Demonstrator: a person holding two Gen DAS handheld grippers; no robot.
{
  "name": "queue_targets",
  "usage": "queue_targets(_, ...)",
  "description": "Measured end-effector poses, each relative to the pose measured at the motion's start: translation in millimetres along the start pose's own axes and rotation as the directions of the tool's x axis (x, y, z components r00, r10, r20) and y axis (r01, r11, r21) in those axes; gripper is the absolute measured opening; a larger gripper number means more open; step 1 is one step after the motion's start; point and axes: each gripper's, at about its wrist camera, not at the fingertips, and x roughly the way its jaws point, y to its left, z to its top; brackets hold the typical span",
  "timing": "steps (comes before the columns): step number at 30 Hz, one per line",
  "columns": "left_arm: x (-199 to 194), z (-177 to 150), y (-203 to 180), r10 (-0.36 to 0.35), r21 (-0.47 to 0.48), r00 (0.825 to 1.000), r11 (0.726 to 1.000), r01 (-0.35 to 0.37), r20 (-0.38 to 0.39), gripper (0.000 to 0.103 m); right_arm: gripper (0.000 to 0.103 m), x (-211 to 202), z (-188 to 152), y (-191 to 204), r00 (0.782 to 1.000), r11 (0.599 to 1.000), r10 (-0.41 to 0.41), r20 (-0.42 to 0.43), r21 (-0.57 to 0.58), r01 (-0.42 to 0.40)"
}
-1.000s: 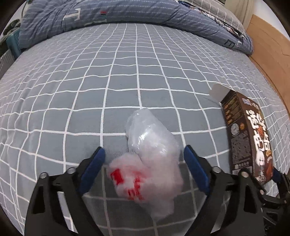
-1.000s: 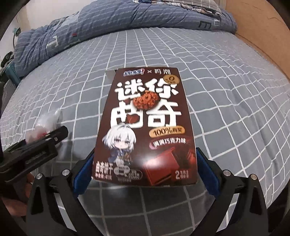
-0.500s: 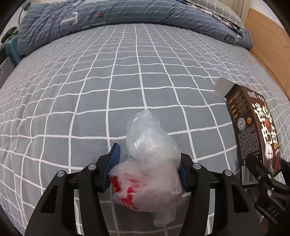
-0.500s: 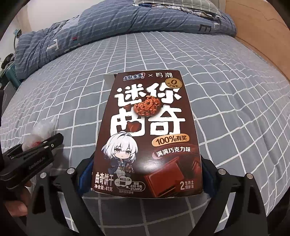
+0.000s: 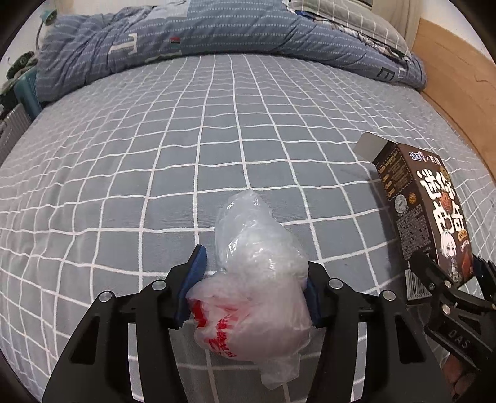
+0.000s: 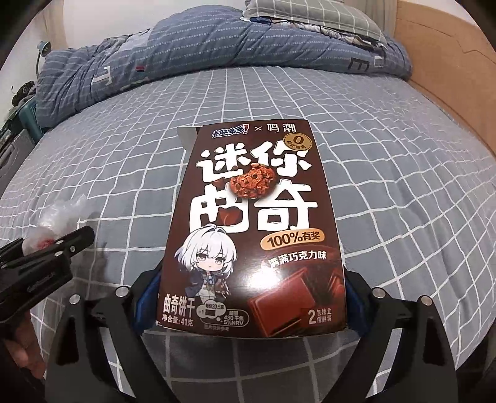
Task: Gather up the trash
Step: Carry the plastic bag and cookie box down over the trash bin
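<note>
Bed: my whole field is the bed [image 5: 217, 139], its grey sheet crossed by a white grid; both pieces of trash sit low over it.
Quilt: a blue quilt [image 5: 192, 40] is heaped along the far edge of the mattress, well apart from both my tools.
Pillow: a grey checked pillow [image 6: 313, 15] lies behind the quilt at the top of the right view.
Bed frame: a wooden bed frame [image 6: 446, 62] runs down the right side, clear of my reach.
Clutter: dark things past the left edge of the bed are too blurred for me to name.
Cookie box: the brown cookie box [image 6: 257, 229] fills the middle of my right view, its far flap open and its printed face towards me; it blocks the sheet behind it.
Right gripper: my right gripper [image 6: 248, 297] stands wide, its blue pads pressed on the two sides of the box's near end after a slight closing.
Plastic bag: the crumpled clear plastic bag [image 5: 254, 272] with red print bulges out forward and below the pads.
Left gripper: my left gripper [image 5: 251, 288] is about half open, having closed in; its pads squeeze the bag from both sides.
Neighbours: the two tools are near each other, box to the right of bag, not touching.
Hand: a person's hand [image 6: 26, 350] shows under the left tool.
</note>
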Motion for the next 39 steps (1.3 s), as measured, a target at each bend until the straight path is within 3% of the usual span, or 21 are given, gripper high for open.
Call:
queue_targets(24, -75.3, -44.9, -6.8, 0.033, -0.022, 0.995, 0.999, -0.031, 0.094, 0.054, 0.088, -70.3, -23.4, -5.6, 0.993, 0.998, 0.048, 0.112, -0.048, -0.043)
queue_targets(39, -125.5, -86.9, -23.9, 0.003, -0.025, 0.992, 1.000, 0.000, 0.125, 0.054, 0.088, -124.8, -51.7, -12.5, 0.984, 0.998, 0.039, 0.176, -0.056, -0.030)
